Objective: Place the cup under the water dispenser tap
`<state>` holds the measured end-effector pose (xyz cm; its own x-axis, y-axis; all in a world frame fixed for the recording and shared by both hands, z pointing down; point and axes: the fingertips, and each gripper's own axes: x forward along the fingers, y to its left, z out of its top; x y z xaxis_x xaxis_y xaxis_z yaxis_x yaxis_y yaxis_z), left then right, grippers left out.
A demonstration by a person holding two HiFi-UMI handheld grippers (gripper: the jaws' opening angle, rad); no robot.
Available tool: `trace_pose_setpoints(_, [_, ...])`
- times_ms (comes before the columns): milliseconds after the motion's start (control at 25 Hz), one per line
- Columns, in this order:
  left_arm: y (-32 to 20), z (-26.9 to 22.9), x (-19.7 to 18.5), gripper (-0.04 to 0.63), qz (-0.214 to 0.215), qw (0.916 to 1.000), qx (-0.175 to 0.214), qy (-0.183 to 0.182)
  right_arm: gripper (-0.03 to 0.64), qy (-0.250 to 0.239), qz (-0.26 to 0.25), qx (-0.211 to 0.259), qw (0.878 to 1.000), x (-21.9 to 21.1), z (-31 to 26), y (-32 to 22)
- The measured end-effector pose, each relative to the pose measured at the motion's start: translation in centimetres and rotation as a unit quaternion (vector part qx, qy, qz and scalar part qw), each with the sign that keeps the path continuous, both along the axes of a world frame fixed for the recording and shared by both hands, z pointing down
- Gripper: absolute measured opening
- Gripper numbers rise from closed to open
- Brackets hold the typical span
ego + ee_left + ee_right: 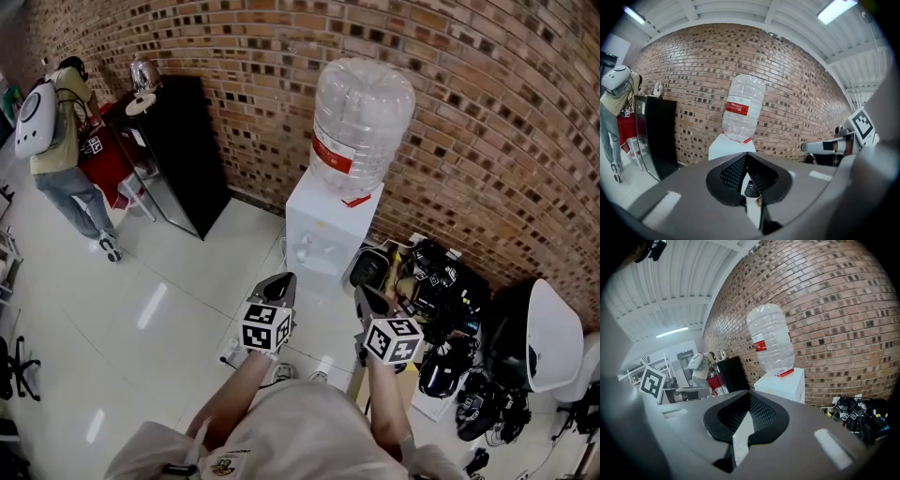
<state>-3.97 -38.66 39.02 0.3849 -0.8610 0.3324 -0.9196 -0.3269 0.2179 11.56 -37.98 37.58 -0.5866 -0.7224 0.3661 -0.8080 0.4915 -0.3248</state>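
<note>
A white water dispenser (323, 220) with a big clear bottle (361, 117) on top stands against the brick wall; its taps (316, 251) face me. I see no cup in any view. My left gripper (281, 283) and right gripper (367, 296) are held side by side above the floor, a short way in front of the dispenser, both pointing at it. In the left gripper view the left gripper (746, 154) has its jaw tips together, with the bottle (743, 110) straight ahead. In the right gripper view the right gripper (750, 393) also has its tips touching, with nothing between them.
A black cabinet (178, 150) with a metal kettle (143, 73) stands left along the wall, and a person with a white backpack (56, 122) is beside it. Black gear and cables (441, 281) are heaped right of the dispenser, next to a white chair (553, 333).
</note>
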Motion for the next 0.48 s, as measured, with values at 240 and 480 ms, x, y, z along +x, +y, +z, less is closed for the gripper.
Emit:
trace_pose_setpoints(240, [0.44, 0.18, -0.30, 0.011, -0.006, 1.0000, -0.001, -0.002, 0.000, 0.000, -0.002, 0.001, 1.000, -0.13, 0.01, -0.14])
trace_pose_setpoints(480, [0.76, 0.14, -0.50, 0.011, -0.009, 1.0000, -0.001, -0.002, 0.000, 0.000, -0.001, 0.000, 1.000, -0.25, -0.01, -0.38])
